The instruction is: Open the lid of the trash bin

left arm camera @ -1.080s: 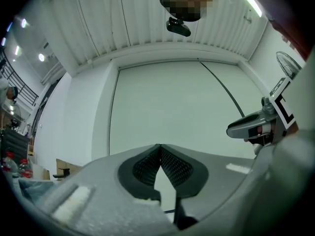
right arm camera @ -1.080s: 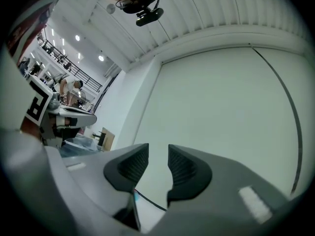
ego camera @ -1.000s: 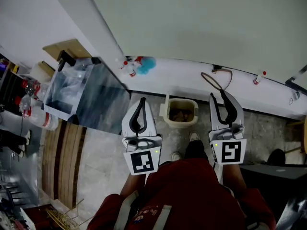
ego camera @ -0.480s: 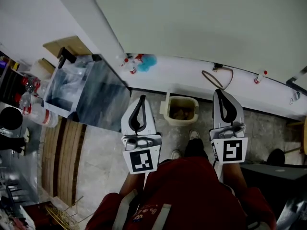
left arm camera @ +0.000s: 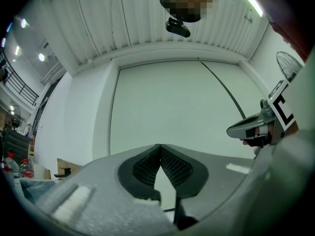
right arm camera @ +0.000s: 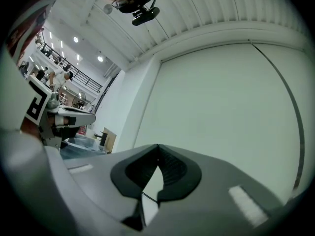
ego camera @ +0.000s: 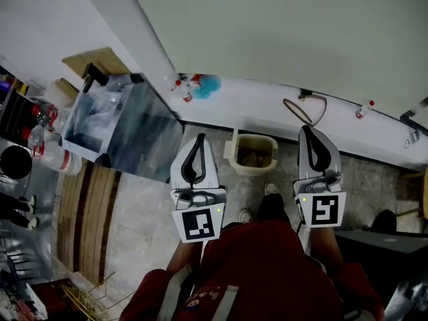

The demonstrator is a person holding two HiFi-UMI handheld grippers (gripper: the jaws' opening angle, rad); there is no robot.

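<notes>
In the head view a small beige trash bin [ego camera: 253, 154] stands on the floor against the white ledge, between my two grippers. Its top shows no lid and there is brownish stuff inside. My left gripper [ego camera: 200, 137] is held to the bin's left with its jaws together and nothing between them. My right gripper [ego camera: 308, 129] is held to the bin's right, also shut and empty. Both point slightly upward at the pale wall. In the left gripper view the pads meet at the left gripper [left arm camera: 159, 146]. The right gripper [right arm camera: 158, 145] shows the same in its own view.
A large grey bin lined with clear plastic [ego camera: 124, 129] stands at the left. On the white ledge [ego camera: 254, 109] are spray bottles [ego camera: 182, 89], a blue object [ego camera: 206, 85] and a looped cable [ego camera: 301, 109]. Wooden slats [ego camera: 87, 219] lie lower left, and a dark box [ego camera: 381, 246] lower right.
The right gripper's jaws have gone from spread apart to shut with nothing in them. The left gripper stays shut, and neither hand has moved.
</notes>
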